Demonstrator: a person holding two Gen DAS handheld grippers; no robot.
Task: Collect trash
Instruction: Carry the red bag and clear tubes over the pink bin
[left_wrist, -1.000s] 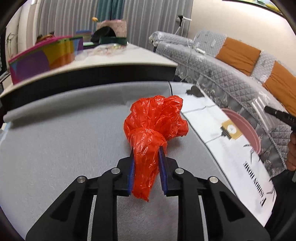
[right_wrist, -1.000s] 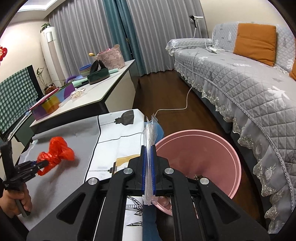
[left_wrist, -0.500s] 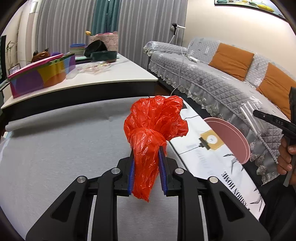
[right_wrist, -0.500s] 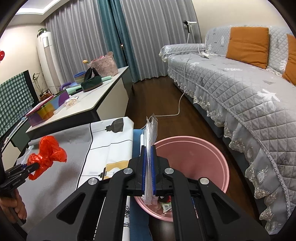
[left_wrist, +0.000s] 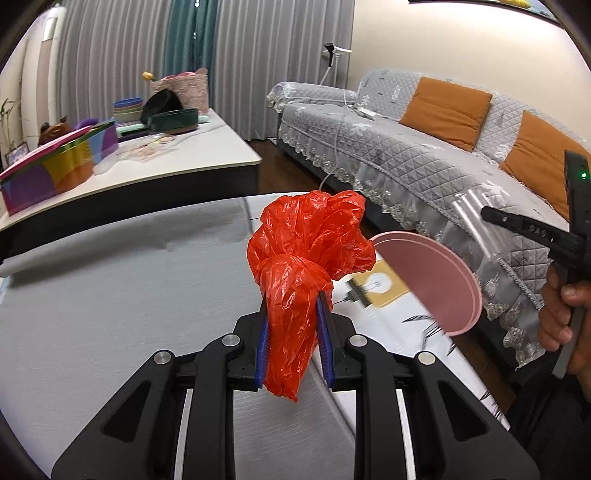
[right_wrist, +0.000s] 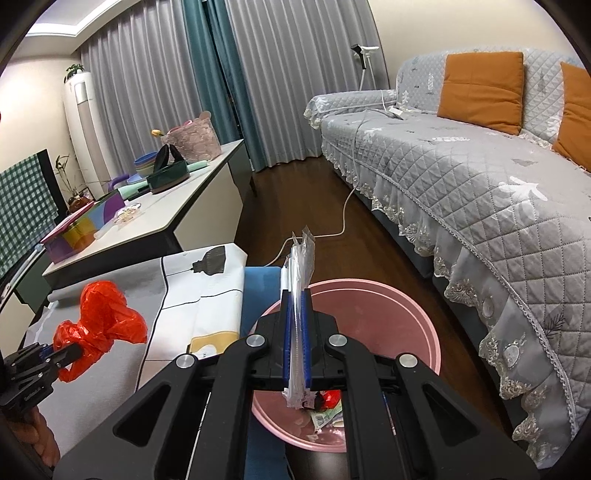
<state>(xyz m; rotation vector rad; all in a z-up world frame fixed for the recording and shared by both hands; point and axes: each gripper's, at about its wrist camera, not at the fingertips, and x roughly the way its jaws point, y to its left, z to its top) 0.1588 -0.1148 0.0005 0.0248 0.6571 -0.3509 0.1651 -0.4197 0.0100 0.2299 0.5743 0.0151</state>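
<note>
My left gripper (left_wrist: 292, 314) is shut on a crumpled red plastic bag (left_wrist: 310, 251) and holds it above the grey table cover (left_wrist: 110, 295); the bag also shows in the right wrist view (right_wrist: 99, 317). My right gripper (right_wrist: 295, 306) is shut on a clear plastic wrapper (right_wrist: 301, 266) and holds it over the near rim of the pink trash bin (right_wrist: 399, 310). The bin (left_wrist: 436, 280) stands on the floor past the table's right edge, with some trash at its bottom (right_wrist: 325, 410). The right gripper with the wrapper (left_wrist: 476, 221) shows at the right of the left wrist view.
A grey quilted sofa (right_wrist: 480, 177) with orange cushions runs along the right. A white side table (left_wrist: 147, 166) behind holds a coloured box, bowls and a basket. A white cable (right_wrist: 343, 221) lies on the wood floor. A printed white cloth (right_wrist: 199, 295) covers the table's right end.
My left gripper has lifted the red bag and carried it right toward the bin. My right gripper has moved forward with the wrapper to above the bin.
</note>
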